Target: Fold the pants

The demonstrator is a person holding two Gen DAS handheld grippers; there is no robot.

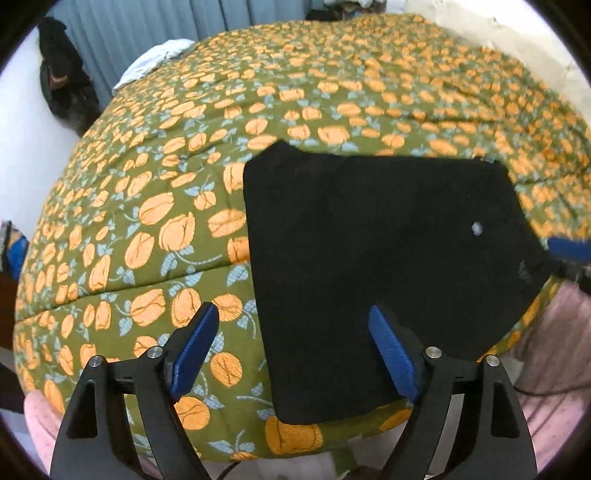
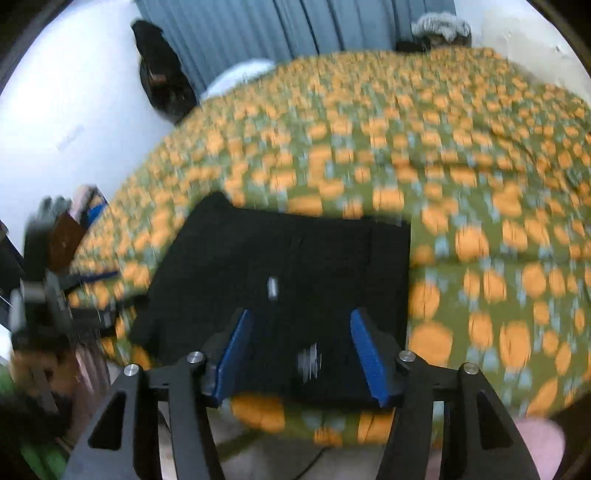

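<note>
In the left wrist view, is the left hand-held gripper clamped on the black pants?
No: the left hand-held gripper stands open, its blue pads apart above the pants, pinching nothing.

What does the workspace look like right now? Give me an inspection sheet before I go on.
Surface: bed quilt, green with orange print, mostly flat.
Job's things: black pants lying folded in a compact block near the bed's front edge.
Clutter: white cloth at the far end of the bed.
Grippers: left gripper open, empty; right gripper open over the pants, nothing gripped.
Cables: thin dark cable below the bed's edge.
Surroundings: blue-grey curtain, dark bag against the white wall.
</note>
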